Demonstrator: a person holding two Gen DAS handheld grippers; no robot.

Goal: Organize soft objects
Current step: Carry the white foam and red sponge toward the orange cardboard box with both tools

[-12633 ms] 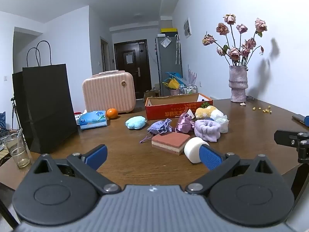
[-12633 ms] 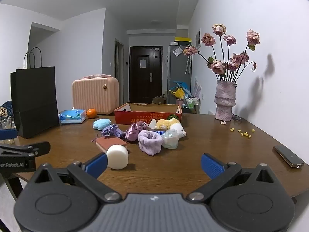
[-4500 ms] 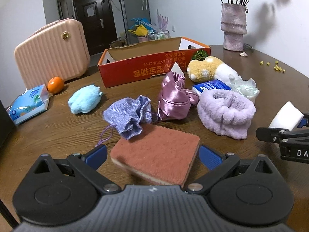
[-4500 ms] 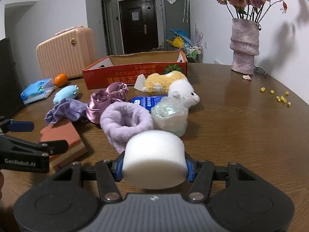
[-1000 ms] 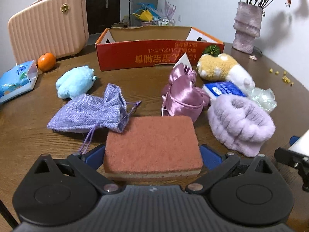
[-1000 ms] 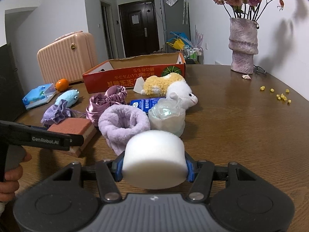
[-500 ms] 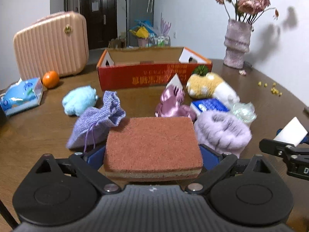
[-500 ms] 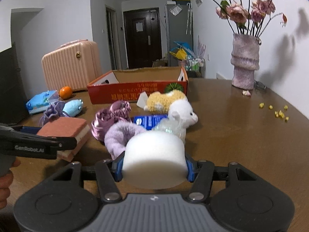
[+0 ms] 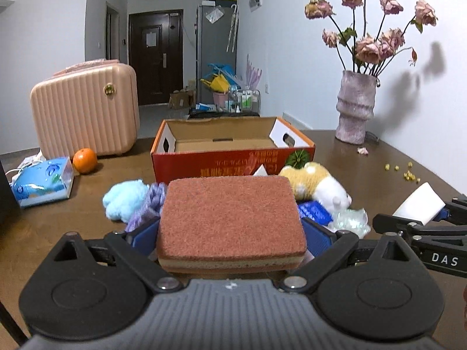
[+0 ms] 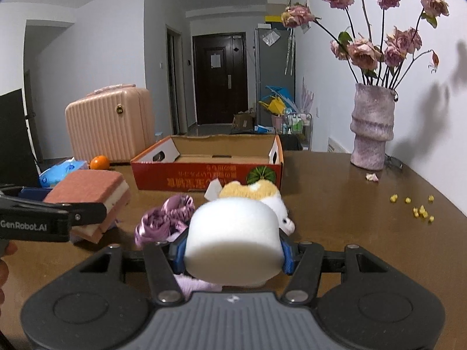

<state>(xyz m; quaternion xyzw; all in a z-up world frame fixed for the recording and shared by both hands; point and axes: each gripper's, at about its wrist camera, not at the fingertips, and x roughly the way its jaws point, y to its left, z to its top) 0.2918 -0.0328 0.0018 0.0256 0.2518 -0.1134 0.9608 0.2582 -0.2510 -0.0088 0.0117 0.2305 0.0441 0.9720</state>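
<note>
Above the near edge of the tabletop [image 9: 364, 157], your left tongs [image 9: 232, 233] pinch the red sponge [image 9: 232, 215]; your right tongs [image 10: 233, 252] pinch the white foam cylinder [image 10: 233, 237]. The cardboard box [image 9: 233, 160] ahead is empty. Nothing is stowed yet; the plush toy [image 10: 256, 194], pouches and headband remain.

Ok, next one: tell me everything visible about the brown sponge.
The sponge is a rounded rectangular pad: a coarse reddish-brown scouring top, a pale cream foam layer under it, and a further brownish layer below, seen from the right wrist view. It lies roughly flat, lifted off the table, clamped at its two sides by the blue pads of the left hand-held gripper. Nothing else touches it. The open cardboard box stands beyond it.
</note>
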